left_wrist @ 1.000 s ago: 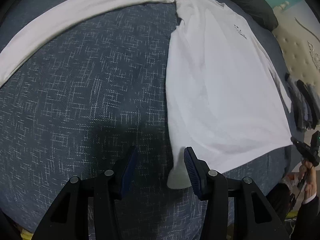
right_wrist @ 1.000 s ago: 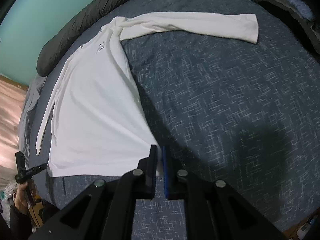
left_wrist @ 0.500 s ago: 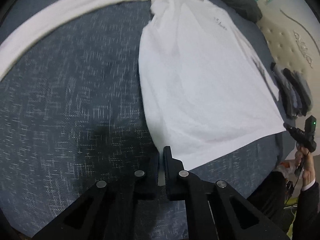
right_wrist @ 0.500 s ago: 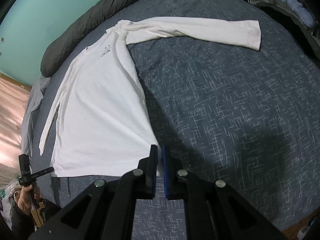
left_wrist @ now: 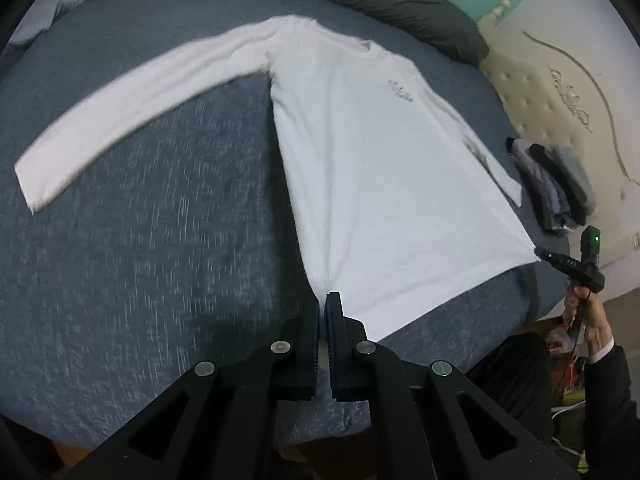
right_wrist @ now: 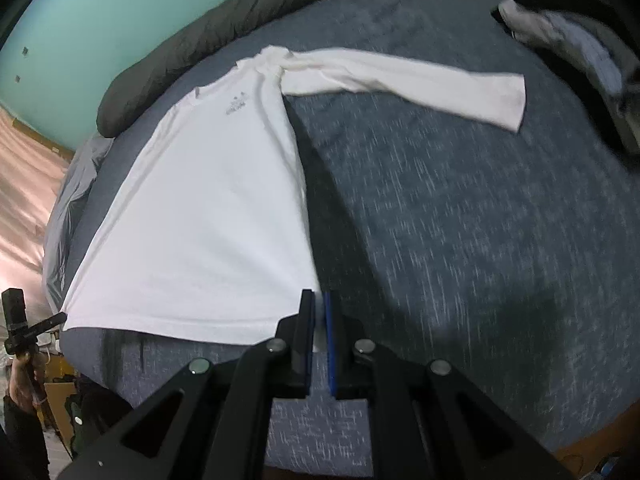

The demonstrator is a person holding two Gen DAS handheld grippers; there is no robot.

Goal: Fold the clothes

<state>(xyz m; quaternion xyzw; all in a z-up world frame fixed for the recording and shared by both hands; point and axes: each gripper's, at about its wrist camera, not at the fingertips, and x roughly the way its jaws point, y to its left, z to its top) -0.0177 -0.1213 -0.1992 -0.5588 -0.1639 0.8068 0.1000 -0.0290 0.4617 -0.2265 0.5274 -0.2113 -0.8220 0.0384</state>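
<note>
My left gripper (left_wrist: 323,312) has its pads pressed together on a hem corner of the white long-sleeved shirt (left_wrist: 380,168), the pinched cloth largely hidden between them; the shirt lies flat on the blue bedspread (left_wrist: 140,260), one sleeve stretched sideways; only this view shows the folded dark clothes (left_wrist: 556,184); my right gripper (right_wrist: 319,320) likewise pinches a hem corner; motion blur smears the chest print.

Nothing can be read here: the only marking is a small dark print (left_wrist: 400,92) on the chest of the white shirt (left_wrist: 380,184), far ahead of the grippers, too blurred and small to make out any letters
</note>
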